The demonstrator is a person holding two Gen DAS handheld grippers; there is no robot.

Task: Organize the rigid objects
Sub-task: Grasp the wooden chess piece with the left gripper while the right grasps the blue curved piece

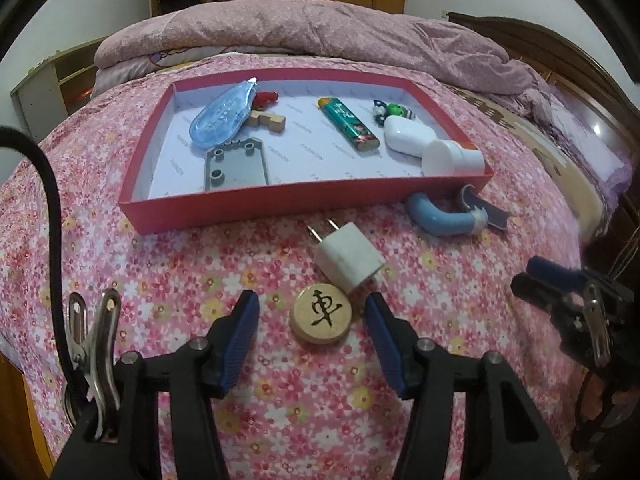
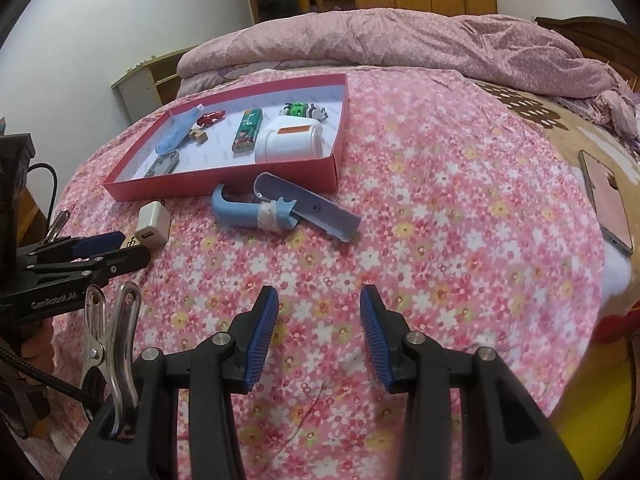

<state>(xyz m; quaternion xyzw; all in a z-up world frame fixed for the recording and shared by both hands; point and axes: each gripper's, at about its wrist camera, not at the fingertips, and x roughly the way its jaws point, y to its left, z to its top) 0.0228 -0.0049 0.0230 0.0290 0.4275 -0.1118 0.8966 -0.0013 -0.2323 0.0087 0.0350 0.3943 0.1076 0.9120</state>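
A red tray [image 1: 256, 210] [image 2: 224, 186] lies on the flowered bed and holds a blue tape dispenser [image 1: 222, 114], a green lighter [image 1: 348, 124] [image 2: 248, 132], a grey plate [image 1: 236, 164], a white bottle [image 1: 448, 156] [image 2: 290, 142] and small toys. In front of it lie a white charger plug [image 1: 350, 262] [image 2: 152, 224], a round wooden chess piece [image 1: 322, 314] and a blue folding tool [image 1: 448, 216] [image 2: 280, 208]. My left gripper [image 1: 312, 308] is open, its fingers either side of the chess piece. My right gripper [image 2: 318, 304] is open and empty over the bedspread.
A rolled pink quilt [image 1: 304, 32] [image 2: 400, 40] lies behind the tray. A phone [image 2: 608, 200] rests on the bed at the right. Wooden wardrobes stand at the back; a dark headboard [image 1: 560, 52] is on the right.
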